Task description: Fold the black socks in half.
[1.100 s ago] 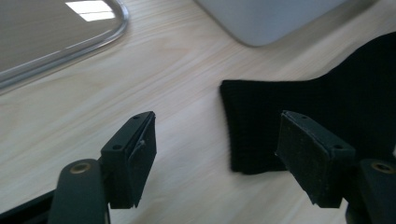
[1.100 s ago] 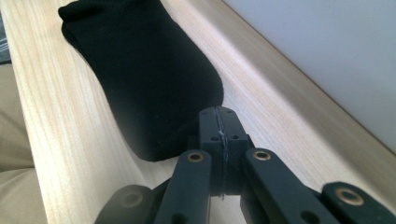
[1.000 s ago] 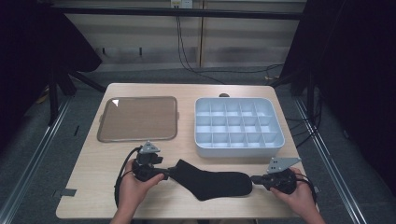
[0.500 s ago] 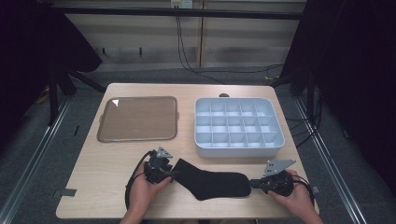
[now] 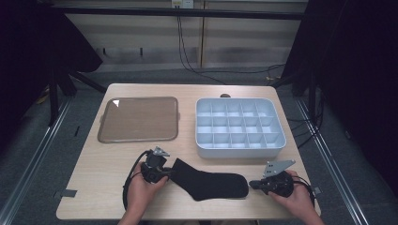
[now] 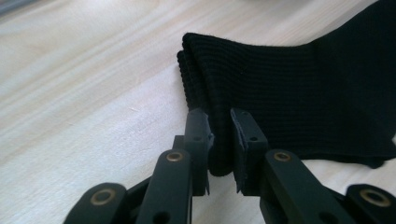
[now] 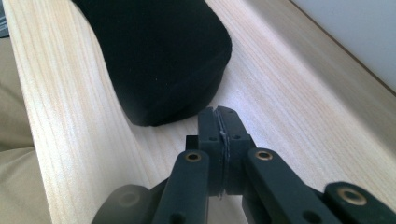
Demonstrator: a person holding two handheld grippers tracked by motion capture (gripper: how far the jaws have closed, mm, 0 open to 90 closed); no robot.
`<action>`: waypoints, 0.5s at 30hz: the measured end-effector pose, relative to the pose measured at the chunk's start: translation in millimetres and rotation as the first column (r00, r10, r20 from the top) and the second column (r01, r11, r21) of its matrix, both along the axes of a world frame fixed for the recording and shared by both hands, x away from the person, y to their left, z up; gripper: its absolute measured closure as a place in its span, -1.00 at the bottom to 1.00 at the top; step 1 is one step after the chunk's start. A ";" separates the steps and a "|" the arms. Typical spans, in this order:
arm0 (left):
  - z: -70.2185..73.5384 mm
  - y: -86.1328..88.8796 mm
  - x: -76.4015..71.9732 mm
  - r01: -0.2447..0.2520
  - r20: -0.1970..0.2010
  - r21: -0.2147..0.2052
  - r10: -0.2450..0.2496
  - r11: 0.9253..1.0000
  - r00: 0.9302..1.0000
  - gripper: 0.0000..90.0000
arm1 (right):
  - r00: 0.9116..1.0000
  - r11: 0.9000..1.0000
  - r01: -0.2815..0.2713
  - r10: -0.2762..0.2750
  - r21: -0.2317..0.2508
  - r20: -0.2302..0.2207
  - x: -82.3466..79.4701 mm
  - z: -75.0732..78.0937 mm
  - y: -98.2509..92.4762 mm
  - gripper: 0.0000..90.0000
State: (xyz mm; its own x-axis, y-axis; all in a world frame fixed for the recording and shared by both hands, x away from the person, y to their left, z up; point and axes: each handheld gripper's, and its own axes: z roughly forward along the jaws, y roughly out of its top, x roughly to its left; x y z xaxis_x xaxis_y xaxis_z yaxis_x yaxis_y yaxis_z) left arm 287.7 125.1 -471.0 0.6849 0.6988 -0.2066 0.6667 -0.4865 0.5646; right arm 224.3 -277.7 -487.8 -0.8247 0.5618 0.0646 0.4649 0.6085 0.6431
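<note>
The wooden desk [image 5: 108, 187] carries everything, from the far side to the near edge. On its right half sits a pale blue divided organiser box [image 5: 240, 127], its grid of compartments open to the top. To its left lies a flat brown tray [image 5: 139, 119] with a raised rim. In front of both, near the person's edge, a black sock [image 5: 209, 183] lies flat on the wood, its ribbed cuff toward the left and its rounded toe toward the right.

The left tool [image 5: 170, 174] meets the sock at the cuff; its jaws have just been closing, and in the left gripper view the two pads [image 6: 201, 135] pinch a fold of the cuff edge between them. The right tool [image 5: 253, 184] rests just beside the toe, apart from it, and in the right gripper view its jaws stand pressed together on nothing, the toe [image 7: 187, 70] lying just ahead of them.
</note>
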 end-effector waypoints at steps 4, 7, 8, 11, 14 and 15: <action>8.2 2.5 -0.9 -0.008 0.009 -0.033 0.008 0.999 1.000 0.73 | 1.000 1.000 -0.017 0.017 -0.010 -0.005 -0.1 -2.5 4.2 0.99; 14.3 5.4 -1.3 -0.022 0.008 -0.046 0.022 0.999 1.000 0.72 | 1.000 1.000 -0.027 0.026 -0.011 -0.009 0.1 -3.6 8.7 0.98; 14.3 5.4 -1.3 -0.022 0.008 -0.046 0.022 0.999 1.000 0.72 | 1.000 1.000 -0.027 0.026 -0.011 -0.009 0.1 -3.6 8.7 0.98; 20.6 9.3 -1.7 -0.029 0.009 -0.052 0.030 0.998 1.000 0.72 | 0.999 0.999 -0.032 0.032 0.003 -0.010 1.5 -4.6 11.3 0.98; 23.2 9.6 -2.4 -0.032 0.014 -0.053 0.033 0.998 0.999 0.72 | 0.999 0.999 -0.037 0.038 0.012 -0.007 2.2 -5.4 14.7 0.98; 25.7 9.4 -2.9 -0.028 0.018 -0.046 0.029 0.999 0.999 0.72 | 0.999 0.999 -0.034 0.035 0.004 -0.010 1.9 -4.7 16.0 0.98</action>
State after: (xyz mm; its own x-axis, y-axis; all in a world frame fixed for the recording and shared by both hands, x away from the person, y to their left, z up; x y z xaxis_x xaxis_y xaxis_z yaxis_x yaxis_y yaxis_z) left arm 284.8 134.5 -445.3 0.6691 0.7079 -0.2264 0.6690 -0.4410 0.5983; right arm 226.2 -261.7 -492.5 -0.8429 0.5328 0.0744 0.4498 0.6221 0.6408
